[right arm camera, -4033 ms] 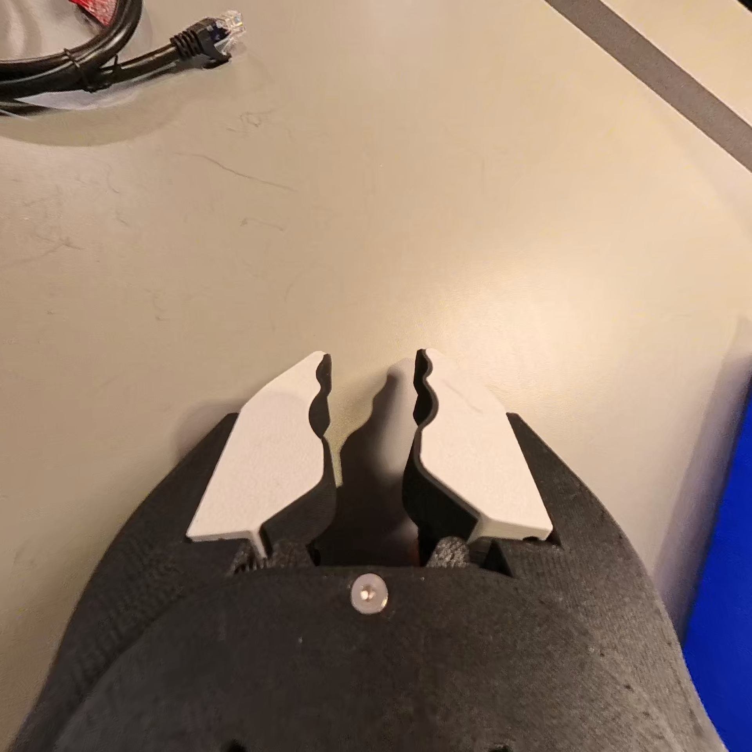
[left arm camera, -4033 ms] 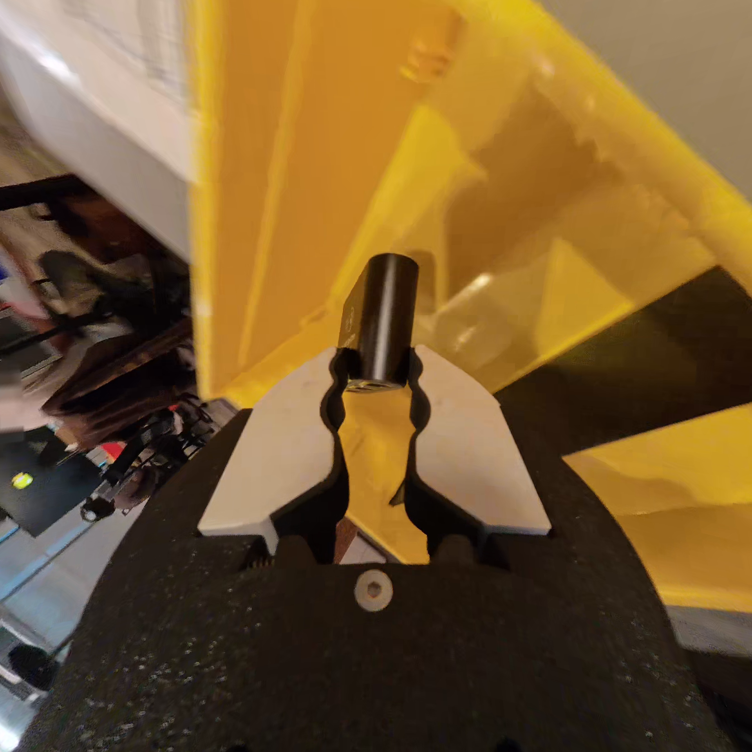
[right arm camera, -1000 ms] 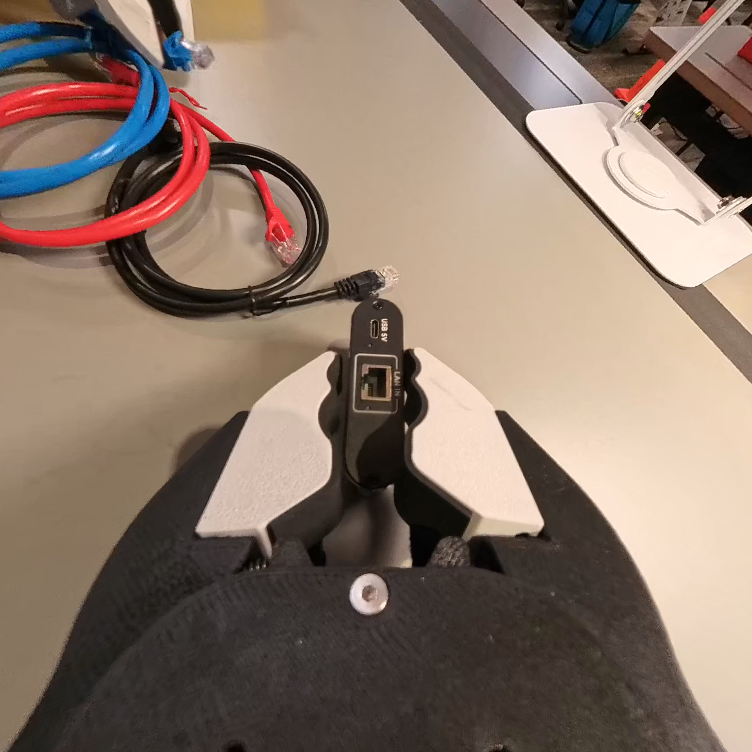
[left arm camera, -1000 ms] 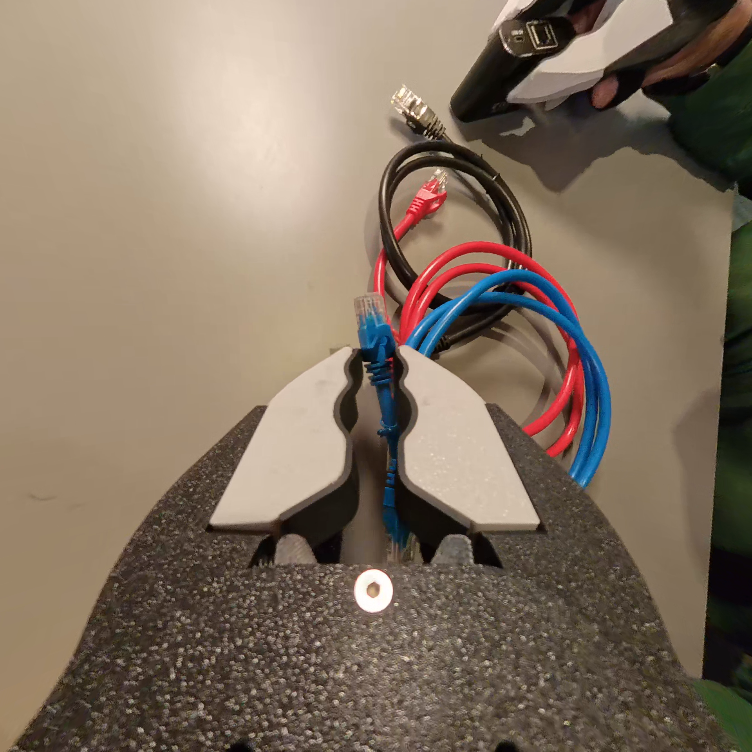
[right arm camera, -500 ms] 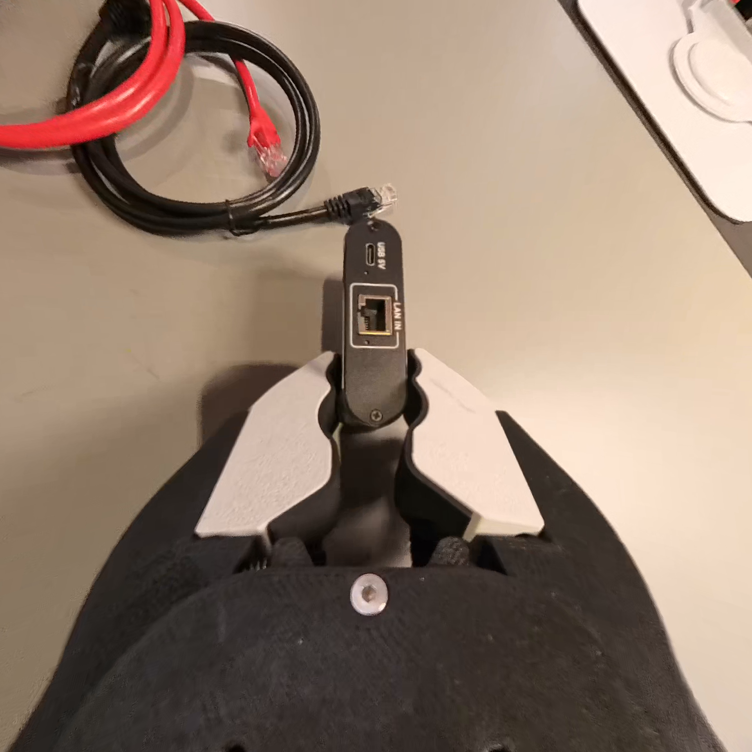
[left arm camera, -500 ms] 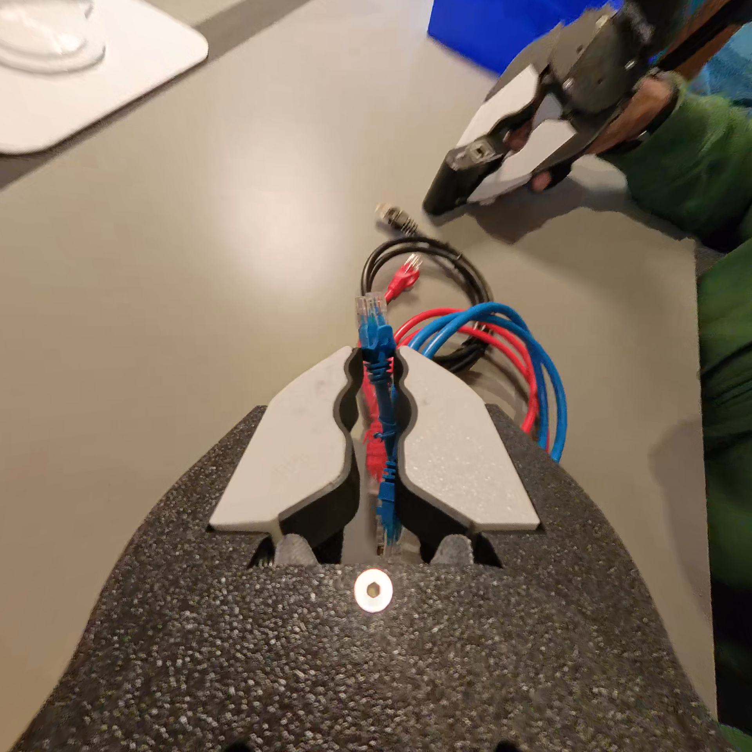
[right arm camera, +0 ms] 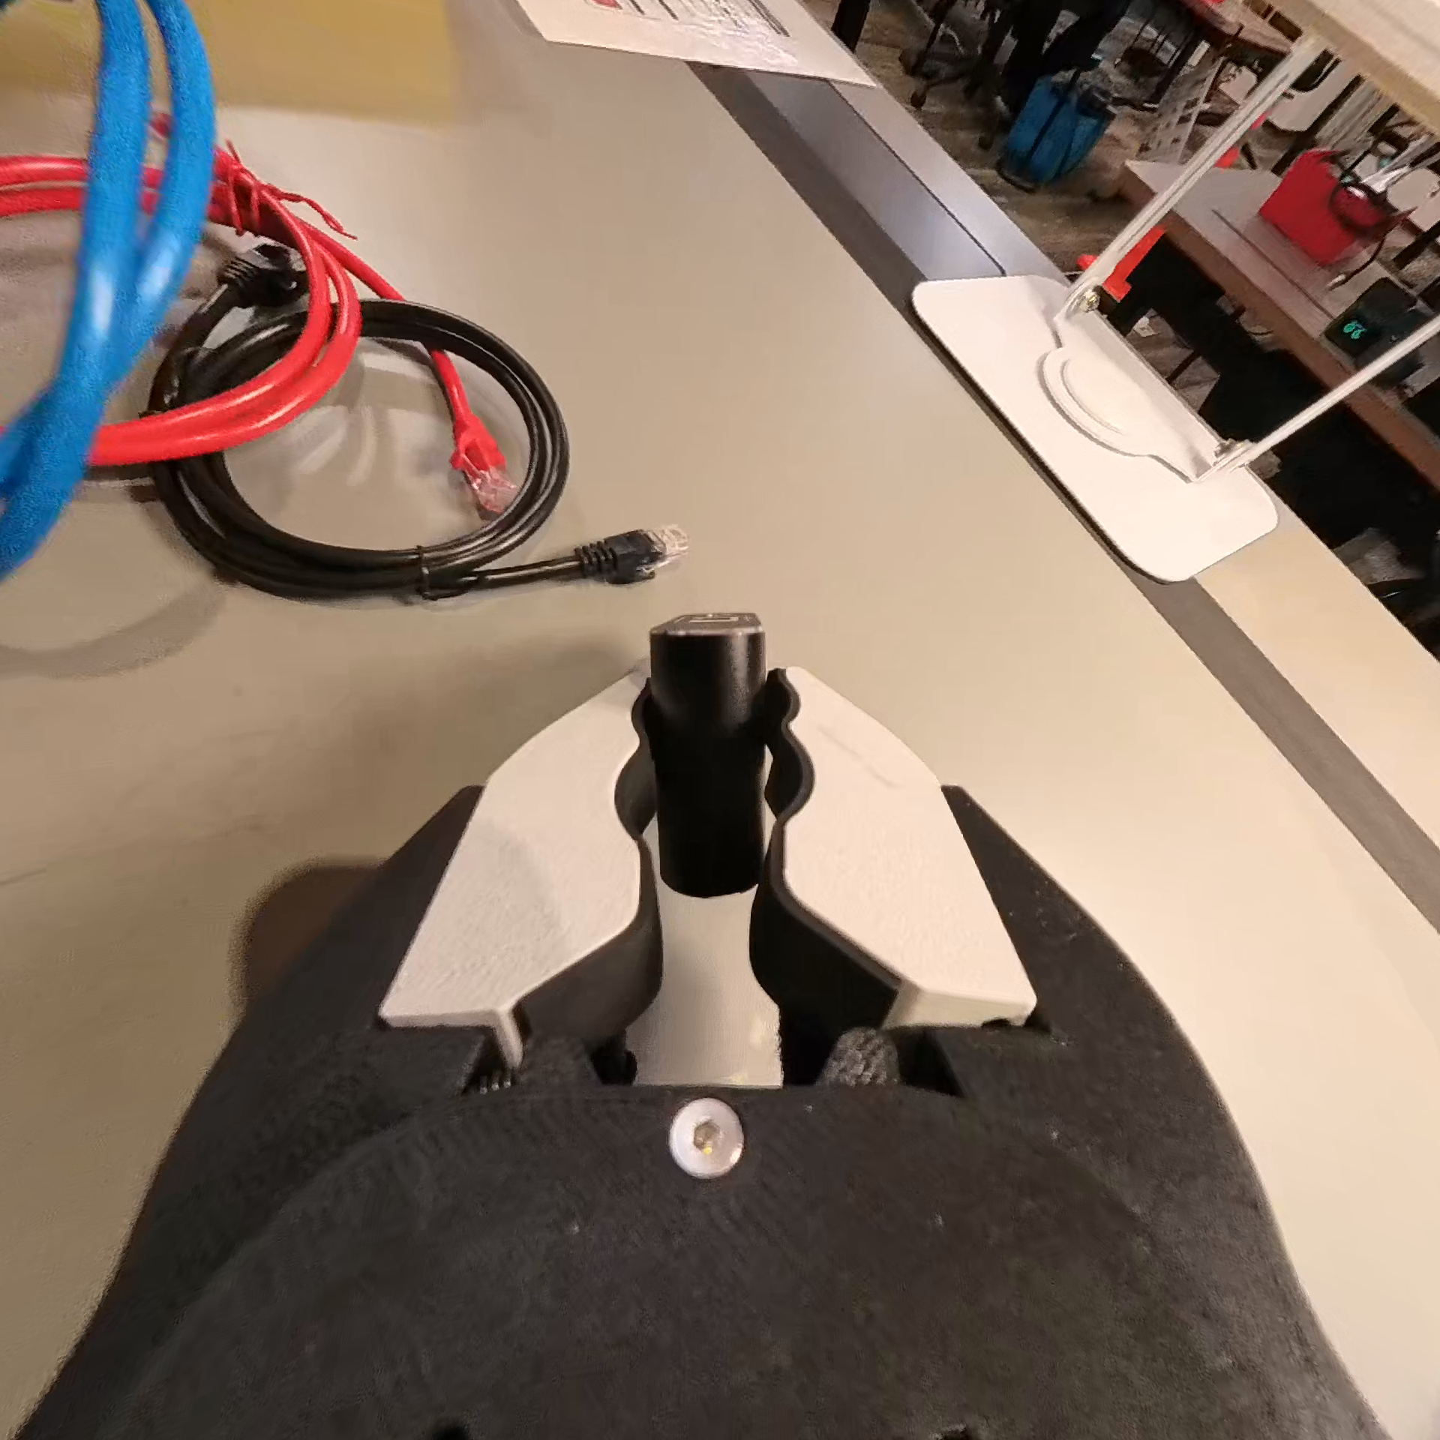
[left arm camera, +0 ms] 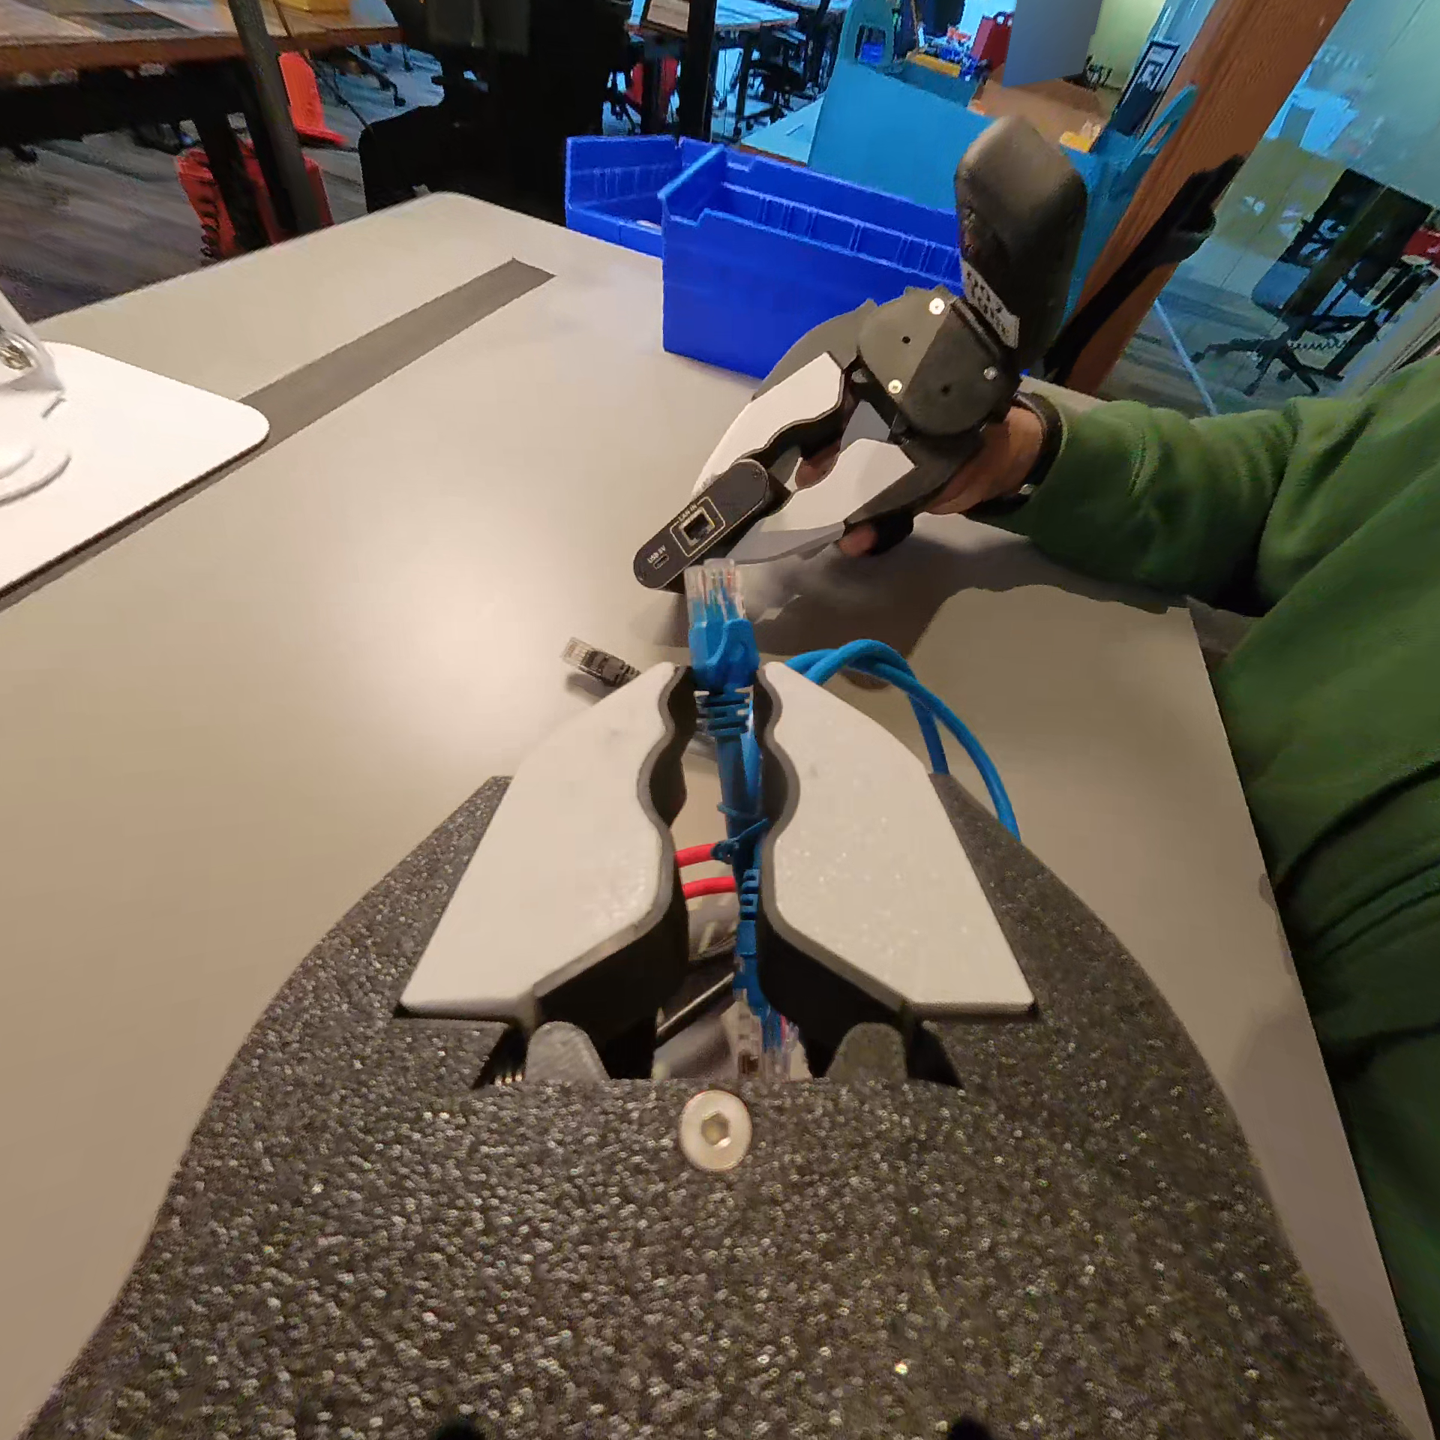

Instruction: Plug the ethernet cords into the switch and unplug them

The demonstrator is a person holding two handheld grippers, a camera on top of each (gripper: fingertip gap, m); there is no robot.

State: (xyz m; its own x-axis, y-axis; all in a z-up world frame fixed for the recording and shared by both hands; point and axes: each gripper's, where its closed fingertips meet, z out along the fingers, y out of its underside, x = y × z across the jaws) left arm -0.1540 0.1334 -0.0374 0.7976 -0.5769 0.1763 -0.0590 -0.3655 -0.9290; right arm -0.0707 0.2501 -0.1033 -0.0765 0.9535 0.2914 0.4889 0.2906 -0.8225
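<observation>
My left gripper (left arm camera: 721, 686) is shut on the blue ethernet cord (left arm camera: 728, 647) just behind its clear plug, which points forward, lifted off the table. My right gripper (right arm camera: 709, 686) is shut on the black switch (right arm camera: 705, 748), held end-on in its own view. In the left wrist view the switch (left arm camera: 701, 530) shows its port face toward the blue plug, a short gap ahead of it, and the right gripper (left arm camera: 760, 499) holds it from the right. The blue cord's loops (right arm camera: 117, 257) hang at the upper left of the right wrist view.
A red cord (right arm camera: 257, 390) and a coiled black cord (right arm camera: 374, 545) lie on the grey table (right arm camera: 779, 467), their plugs loose. A white lamp base (right arm camera: 1091, 421) stands at the right edge. Blue bins (left arm camera: 779, 241) sit beyond the table. A green sleeve (left arm camera: 1247, 499) enters from the right. One gripper's finger ends stand about 15 centimetres off the other's.
Both grippers have lifted and tilted up. The switch has turned so its port faces the blue plug, and the plug has come close to it. The blue loops have risen off the table.
</observation>
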